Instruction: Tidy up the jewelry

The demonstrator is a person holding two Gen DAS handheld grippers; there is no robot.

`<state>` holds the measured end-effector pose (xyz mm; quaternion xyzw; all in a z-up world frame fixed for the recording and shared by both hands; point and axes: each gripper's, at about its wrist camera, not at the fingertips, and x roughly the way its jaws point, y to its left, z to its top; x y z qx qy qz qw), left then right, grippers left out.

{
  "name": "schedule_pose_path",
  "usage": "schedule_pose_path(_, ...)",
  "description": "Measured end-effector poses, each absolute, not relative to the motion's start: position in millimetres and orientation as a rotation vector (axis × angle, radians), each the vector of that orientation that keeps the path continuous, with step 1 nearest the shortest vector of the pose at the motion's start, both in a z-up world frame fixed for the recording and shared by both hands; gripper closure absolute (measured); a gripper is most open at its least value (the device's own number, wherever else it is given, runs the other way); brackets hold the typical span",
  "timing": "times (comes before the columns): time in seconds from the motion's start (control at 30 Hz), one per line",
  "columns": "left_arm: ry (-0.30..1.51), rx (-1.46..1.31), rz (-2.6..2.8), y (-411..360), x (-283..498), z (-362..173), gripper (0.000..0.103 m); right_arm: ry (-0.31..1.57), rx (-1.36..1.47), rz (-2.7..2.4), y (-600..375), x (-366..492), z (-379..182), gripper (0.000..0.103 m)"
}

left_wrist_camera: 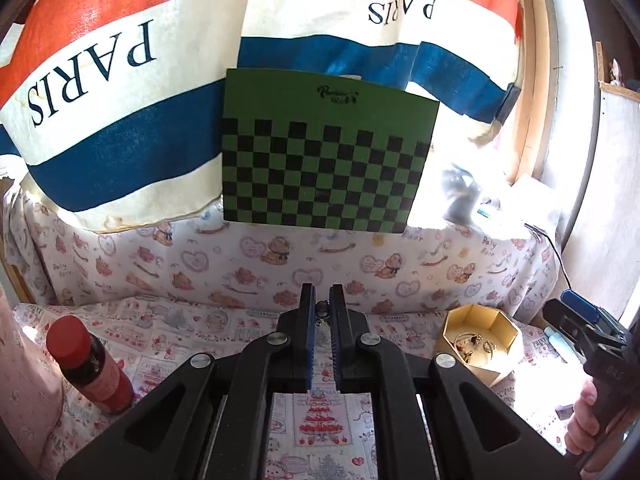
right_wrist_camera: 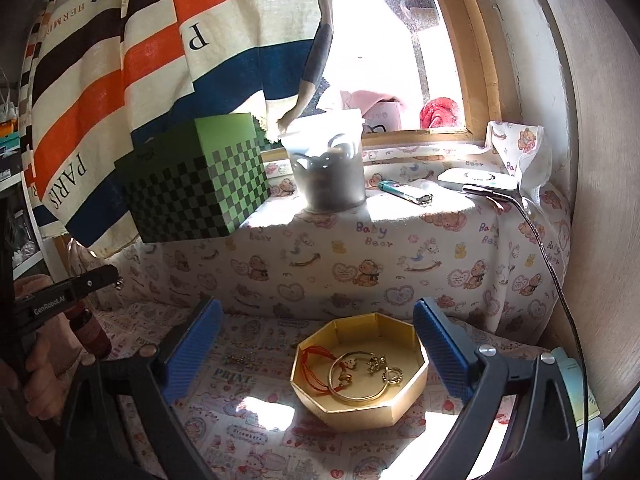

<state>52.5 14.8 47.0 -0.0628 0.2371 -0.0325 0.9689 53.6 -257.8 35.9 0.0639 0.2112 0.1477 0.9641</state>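
Curtain: striped orange, white and blue fabric curtain (left_wrist_camera: 120, 92) printed PARIS hangs across the back.
Tabletop: cartoon-print cloth-covered tabletop (right_wrist_camera: 248, 412), sun patches on it.
Box: green cardboard box with black checks (right_wrist_camera: 192, 184) sits up on the cloth-covered ledge, beside a frosted plastic tub (right_wrist_camera: 328, 168).
Bottle: red-capped dark bottle (left_wrist_camera: 90, 364) stands upright at the left of the tabletop.
Tray: gold octagonal paper tray (right_wrist_camera: 360, 412) on the tabletop, between the right claw's fingers in its own view, untouched.
Jewelry: gold bangle (right_wrist_camera: 360, 394), red cord (right_wrist_camera: 320, 360) and small charms lie inside the tray.
Right claw (right_wrist_camera: 318, 354): blue pads spread wide, nothing gripped.
Left claw (left_wrist_camera: 321, 312): pinched nearly closed on a small dark-beaded jewelry piece (left_wrist_camera: 321, 309), held up in the air.
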Motion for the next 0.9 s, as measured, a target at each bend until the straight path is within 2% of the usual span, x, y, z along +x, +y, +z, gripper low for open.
schedule_pose_path(0.23,0.541,-0.152,0.002,26.6,68.1,23.0,0.097,0.549,0.07,0.412,-192.7,70.2,47.6,0.007)
schedule_pose_path(0.43,0.56,-0.167,0.099,41.0,82.9,3.7,0.097,0.684,0.035,0.406,-147.2,91.1,22.2,0.007)
schedule_pose_path(0.5,0.578,-0.201,0.099,52.7,87.0,1.7,0.097,0.725,0.013,0.396,-137.1,99.4,9.6,0.012)
schedule_pose_path(0.53,0.585,-0.211,0.103,57.4,88.5,0.8,0.097,0.75,-0.002,0.39,-130.9,104.9,2.9,0.019)
schedule_pose_path(0.57,0.595,-0.215,0.105,60.4,90.3,-0.2,0.097,0.786,-0.018,0.383,-125.6,112.6,-5.0,0.034)
schedule_pose_path(0.6,0.606,-0.228,0.11,64.0,92.6,-2.2,0.097,0.836,-0.04,0.371,-120.2,120.4,-14.2,0.043)
schedule_pose_path(0.63,0.611,-0.245,0.116,67.0,94.0,-4.2,0.097,0.892,-0.059,0.351,-115.4,128.6,-23.4,0.06)
schedule_pose_path(0.67,0.621,-0.26,0.118,69.6,95.9,-6.6,0.097,0.937,-0.066,0.336,-111.8,136.0,-31.7,0.069)
schedule_pose_path(0.9,0.65,-0.269,0.108,70.0,101.6,-10.7,0.097,1.009,-0.123,0.303,-90.4,165.5,-58.9,0.071)
